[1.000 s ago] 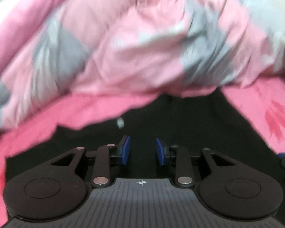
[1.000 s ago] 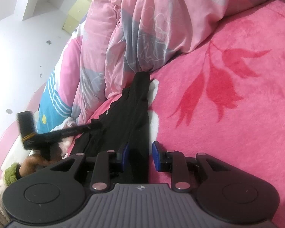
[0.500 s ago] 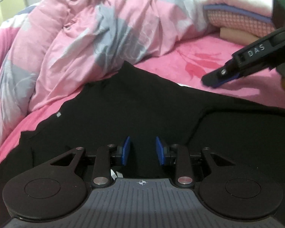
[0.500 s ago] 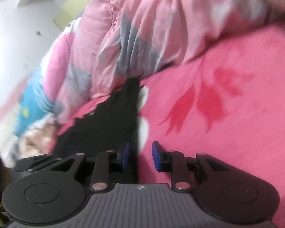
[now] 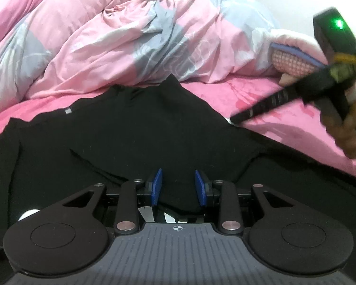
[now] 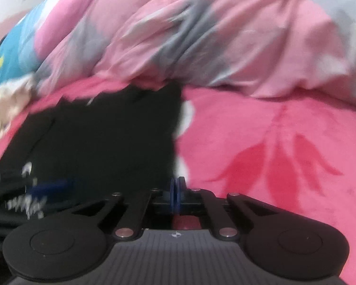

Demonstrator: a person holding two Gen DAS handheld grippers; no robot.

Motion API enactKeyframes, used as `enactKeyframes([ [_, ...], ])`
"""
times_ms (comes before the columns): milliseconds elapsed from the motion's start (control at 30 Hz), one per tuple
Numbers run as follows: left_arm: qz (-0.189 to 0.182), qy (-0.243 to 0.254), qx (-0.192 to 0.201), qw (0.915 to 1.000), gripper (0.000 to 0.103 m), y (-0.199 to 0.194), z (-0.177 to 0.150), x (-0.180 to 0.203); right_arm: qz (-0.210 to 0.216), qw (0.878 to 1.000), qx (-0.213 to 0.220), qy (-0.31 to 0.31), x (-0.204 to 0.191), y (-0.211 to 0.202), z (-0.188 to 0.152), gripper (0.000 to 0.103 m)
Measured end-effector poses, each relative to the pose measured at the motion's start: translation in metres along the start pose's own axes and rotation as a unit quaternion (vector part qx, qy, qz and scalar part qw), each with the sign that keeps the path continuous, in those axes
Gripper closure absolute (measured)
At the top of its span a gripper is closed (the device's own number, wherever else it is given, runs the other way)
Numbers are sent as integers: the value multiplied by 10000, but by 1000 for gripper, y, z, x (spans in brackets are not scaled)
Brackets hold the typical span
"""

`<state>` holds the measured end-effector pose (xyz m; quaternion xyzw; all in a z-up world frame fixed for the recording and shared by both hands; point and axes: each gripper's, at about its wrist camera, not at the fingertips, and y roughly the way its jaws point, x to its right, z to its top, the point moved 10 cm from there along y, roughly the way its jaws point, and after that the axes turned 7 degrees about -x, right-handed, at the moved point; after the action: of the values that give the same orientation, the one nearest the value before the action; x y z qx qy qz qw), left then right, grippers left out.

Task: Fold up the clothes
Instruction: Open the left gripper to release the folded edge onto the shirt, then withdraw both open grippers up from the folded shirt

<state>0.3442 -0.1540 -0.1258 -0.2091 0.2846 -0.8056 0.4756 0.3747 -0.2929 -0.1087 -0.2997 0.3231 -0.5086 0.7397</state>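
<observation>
The left tool (image 5: 178, 187) hovers with its pads apart over the black garment (image 5: 154, 128) spread on the pink bed (image 5: 261, 92), while the right tool (image 6: 177, 196), pads pressed together apparently on nothing, sits at its edge, probably seeking a fold grip.

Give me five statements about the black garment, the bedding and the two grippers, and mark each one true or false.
1. The black fabric garment lies spread on the bright pink plush bed cover. True.
2. The left gripper is clamped shut on the garment. False: its blue pads stand apart, with the garment beneath them.
3. The right gripper has its blue pads pressed together. True; whether any cloth sits between them cannot be told.
4. The crumpled pink and grey quilt covers the whole garment. False: it is heaped beyond the garment's far edge.
5. The bed cover is plain. False: it bears a darker red flower print.
</observation>
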Motion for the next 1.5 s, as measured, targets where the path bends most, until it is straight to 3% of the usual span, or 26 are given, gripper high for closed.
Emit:
enactKeyframes([
  [167, -332, -394, 21, 9987, 72, 1, 0, -8, 186, 9998, 123, -12, -23, 16, 35, 102],
  [333, -333, -411, 51, 9986, 72, 0, -1, -7, 121, 9986, -144, 503, -10, 56, 48, 101],
  [433, -361, -446, 59, 9983, 72, 0, -1, -8, 84, 9995, 179, 248, -21, 48, 63, 101],
  [567, -384, -480, 73, 9981, 72, 0, -2, -9, -152, 9995, 21, 288, -13, 85, 77, 103],
  [667, -423, -524, 88, 9977, 72, -1, -2, -10, -46, 9958, 294, 868, 6, 91, 94, 103],
  [800, -542, -654, 98, 9963, 72, -1, -2, -12, -305, 9886, 432, 1407, 34, 79, 99, 100],
  [900, -648, -776, 96, 9948, 72, -2, -1, -15, -129, 9816, 575, 1815, 45, 41, 86, 100],
  [1000, -755, -898, 93, 9931, 72, -3, -1, -17, -157, 9794, 820, 1841, 48, -35, 54, 100],
  [1133, -900, -1067, 85, 9902, 72, -7, 0, -20, -479, 9758, 1228, 1744, 38, -182, -21, 99],
  [1200, -997, -1193, 51, 9878, 66, -33, -2, -20, -830, 9714, 1477, 1665, 26, -254, -53, 98],
  [1267, -1094, -1319, 16, 9852, 64, -59, -3, -20, -1251, 9615, 1801, 1658, 10, -329, -98, 97],
  [1333, -1191, -1444, -19, 9823, 64, -86, -5, -20, -1591, 9473, 2155, 1755, -4, -395, -141, 81],
  [1433, -1336, -1631, -71, 9775, 63, -125, -6, -20, -1900, 9266, 2616, 1922, -22, -459, -193, 69],
  [1500, -1432, -1756, -106, 9739, 59, -151, -8, -20, -1926, 9195, 2808, 1966, -31, -476, -215, 68],
])
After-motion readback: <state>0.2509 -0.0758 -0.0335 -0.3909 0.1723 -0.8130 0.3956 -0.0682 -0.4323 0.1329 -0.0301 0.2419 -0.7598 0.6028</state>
